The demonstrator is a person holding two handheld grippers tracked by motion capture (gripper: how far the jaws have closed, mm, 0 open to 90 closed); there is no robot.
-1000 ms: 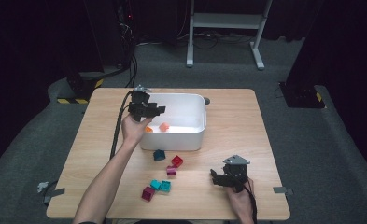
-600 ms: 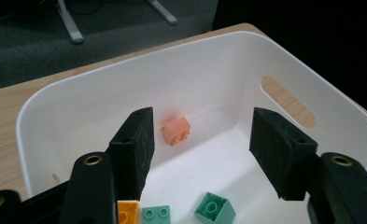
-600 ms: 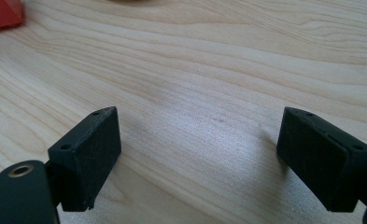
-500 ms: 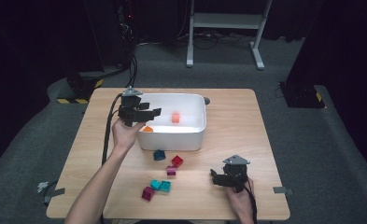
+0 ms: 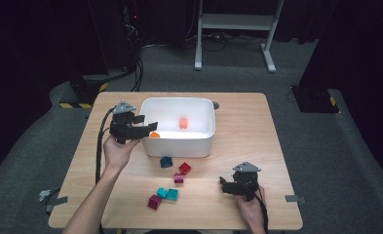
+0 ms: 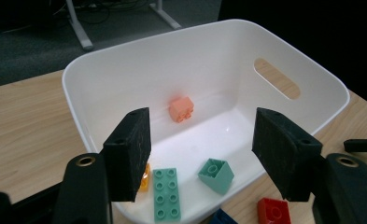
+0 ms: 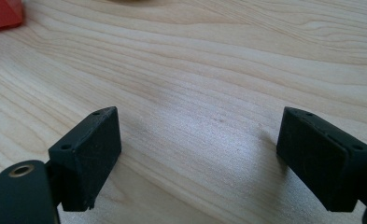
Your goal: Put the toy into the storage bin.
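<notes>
1. White plastic bin (image 5: 177, 141) sits at the back middle of the wooden bench (image 5: 277, 126), placed to collect toy bricks; a salmon brick (image 6: 181, 109) rests against its far inner wall, with a green plate (image 6: 166, 193) and a mint brick (image 6: 216, 175) on its floor.
2. Left gripper (image 5: 143, 127) hovers at the bin's left rim. Its jaws have just been opening and stand wide, nothing between them.
3. Loose bricks (image 5: 172, 181) wait on the bench in front of the bin.
4. Right gripper (image 7: 200, 158) rests low over bare wood, jaws wide and empty, likely ready for the next brick.
</notes>
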